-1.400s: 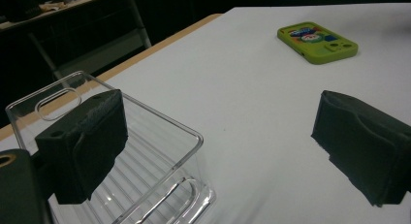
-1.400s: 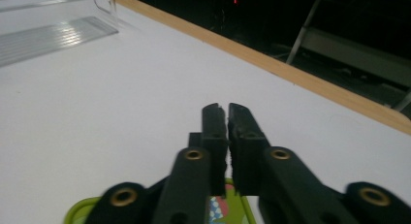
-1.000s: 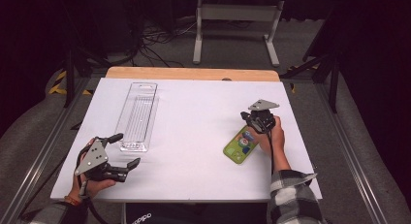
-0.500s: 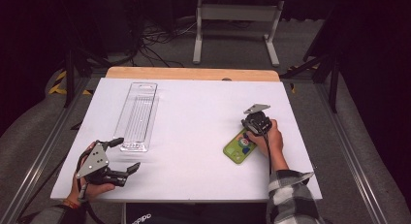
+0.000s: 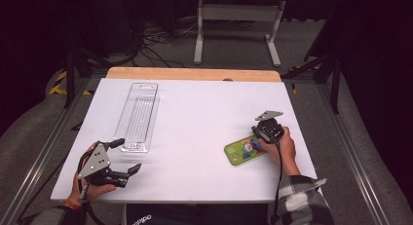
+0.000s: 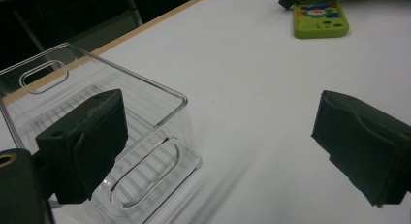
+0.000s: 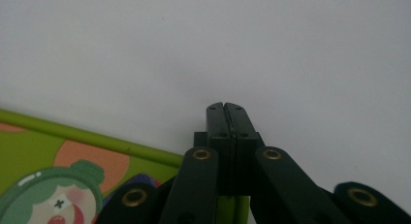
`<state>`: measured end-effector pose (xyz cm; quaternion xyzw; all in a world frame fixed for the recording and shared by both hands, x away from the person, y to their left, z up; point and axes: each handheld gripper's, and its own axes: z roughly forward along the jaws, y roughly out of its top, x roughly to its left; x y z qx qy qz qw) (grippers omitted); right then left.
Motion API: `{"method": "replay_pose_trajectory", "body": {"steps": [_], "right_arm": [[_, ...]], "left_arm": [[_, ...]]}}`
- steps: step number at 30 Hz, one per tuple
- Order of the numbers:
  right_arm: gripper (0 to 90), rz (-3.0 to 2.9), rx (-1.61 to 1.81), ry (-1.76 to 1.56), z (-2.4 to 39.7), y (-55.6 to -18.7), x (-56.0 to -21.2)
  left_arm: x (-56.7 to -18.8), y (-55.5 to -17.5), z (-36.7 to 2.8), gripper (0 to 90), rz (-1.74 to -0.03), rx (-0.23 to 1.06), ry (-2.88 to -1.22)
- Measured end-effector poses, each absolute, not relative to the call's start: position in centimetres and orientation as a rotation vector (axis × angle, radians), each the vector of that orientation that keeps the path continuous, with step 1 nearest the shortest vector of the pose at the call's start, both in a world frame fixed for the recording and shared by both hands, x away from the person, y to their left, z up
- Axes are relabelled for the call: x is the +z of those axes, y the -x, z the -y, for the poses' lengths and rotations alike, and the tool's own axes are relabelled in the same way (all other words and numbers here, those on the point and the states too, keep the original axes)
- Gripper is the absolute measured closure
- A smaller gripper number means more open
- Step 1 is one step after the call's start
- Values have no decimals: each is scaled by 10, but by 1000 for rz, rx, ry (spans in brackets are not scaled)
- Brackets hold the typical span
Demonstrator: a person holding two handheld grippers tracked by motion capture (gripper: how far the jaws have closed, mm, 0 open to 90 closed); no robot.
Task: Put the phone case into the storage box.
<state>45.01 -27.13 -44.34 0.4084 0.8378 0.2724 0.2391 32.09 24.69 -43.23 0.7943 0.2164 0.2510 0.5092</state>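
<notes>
Since the earlier frame, the right tongs (image 5: 260,132) have dipped to the far end of the one green phone case (image 5: 245,150) at lower right, jaws pressed together, holding nothing. Left tongs (image 5: 124,156) wait spread apart beside the one clear tray (image 5: 138,117), so moving the case looks barely begun on the white desk (image 5: 199,108).
</notes>
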Motion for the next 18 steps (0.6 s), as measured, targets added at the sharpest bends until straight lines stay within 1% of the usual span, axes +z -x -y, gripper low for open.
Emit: {"method": "replay_pose_trajectory", "body": {"steps": [18], "right_arm": [[894,-2348,693,-1115,299,-405,-440]], "left_arm": [[-433,-322,-245,63,-523,605,-1926]]}}
